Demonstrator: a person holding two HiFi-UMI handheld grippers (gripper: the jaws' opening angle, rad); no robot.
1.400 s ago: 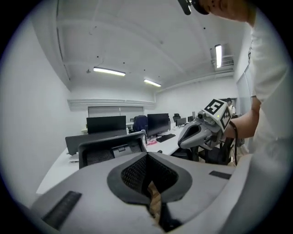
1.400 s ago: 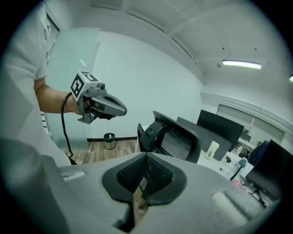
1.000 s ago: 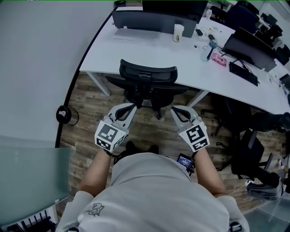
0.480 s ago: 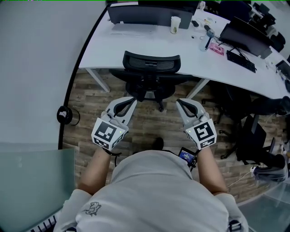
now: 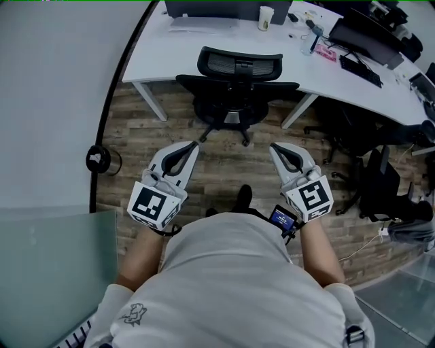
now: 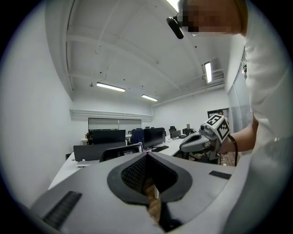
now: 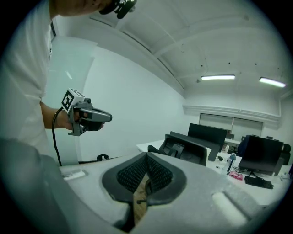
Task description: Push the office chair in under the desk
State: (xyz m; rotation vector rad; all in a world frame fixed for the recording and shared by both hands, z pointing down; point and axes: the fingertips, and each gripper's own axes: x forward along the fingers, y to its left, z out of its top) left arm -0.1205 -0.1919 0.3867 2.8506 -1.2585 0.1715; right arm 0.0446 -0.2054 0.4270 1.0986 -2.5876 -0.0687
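Observation:
The black mesh-backed office chair (image 5: pixel 238 75) stands at the white desk (image 5: pixel 163 64), its seat partly under the desk's edge and its backrest toward me. It shows too as a dark backrest in the left gripper view (image 6: pixel 120 152) and the right gripper view (image 7: pixel 185 148). My left gripper (image 5: pixel 195 144) and right gripper (image 5: pixel 272 145) are held side by side over the wooden floor, well short of the chair and touching nothing. Both are shut and empty. Each gripper view also shows the other one: the right gripper (image 6: pixel 201 141) and the left gripper (image 7: pixel 87 116).
On the desk are a dark monitor (image 5: pixel 211 8), a paper cup (image 5: pixel 266 17), a keyboard (image 5: pixel 360 68) and small items. More black chairs (image 5: pixel 380 190) stand at the right. A curved white wall, a round black object (image 5: pixel 98 160) and a glass panel (image 5: pixel 41 272) line the left.
I have backed away from the desk: the chair now lies farther up the head view, and both grippers, close behind it before, stand clear of it. The jaws stay shut.

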